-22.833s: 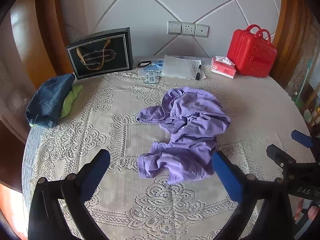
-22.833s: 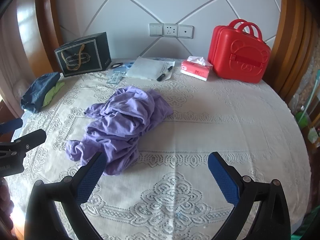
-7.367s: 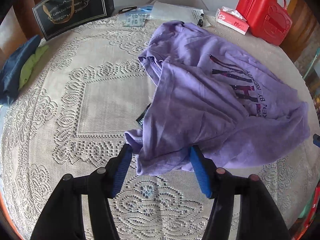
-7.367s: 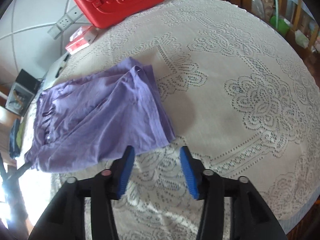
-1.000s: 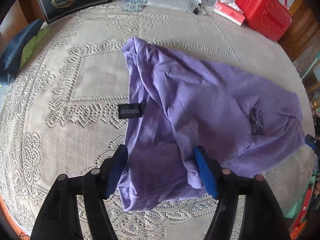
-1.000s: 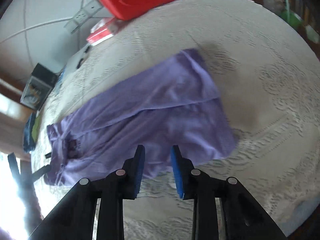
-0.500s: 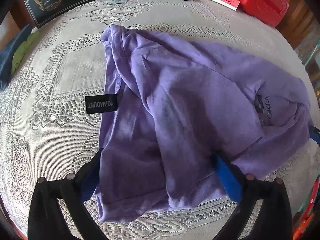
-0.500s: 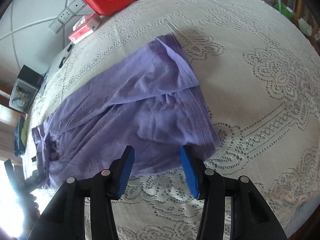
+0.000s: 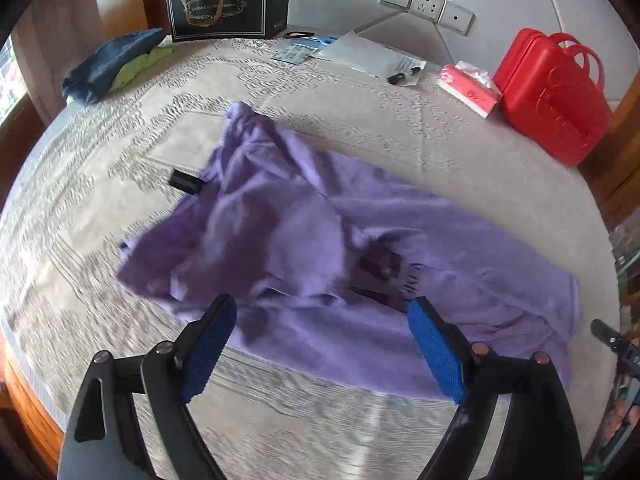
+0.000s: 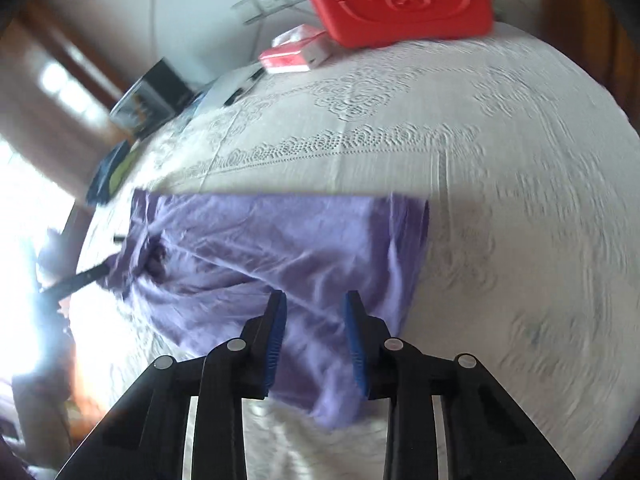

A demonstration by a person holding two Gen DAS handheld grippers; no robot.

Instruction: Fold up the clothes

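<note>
Purple shirt (image 9: 320, 248): spread in loose folds across the middle of a round table (image 9: 460, 152) under a cream lace cloth; dark print partly showing among the wrinkles, a black tag (image 9: 185, 181) sticking out at its far left edge. Left gripper (image 9: 322, 346): jaws wide apart, holding nothing, above the shirt's near hem. Right gripper (image 10: 315, 334): jaws parted with a narrow gap, blue pads over the shirt's near edge; motion blur hides whether any cloth is pinched, so contact cannot be told. Beyond the shirt, along the wall: black gift bag (image 9: 228, 4), papers with a marker (image 9: 404, 76), red tissue box (image 9: 470, 88), red case (image 9: 556, 96). Far left of the shirt, at the table's edge: pile of dark blue and green cloth (image 9: 116, 64).
</note>
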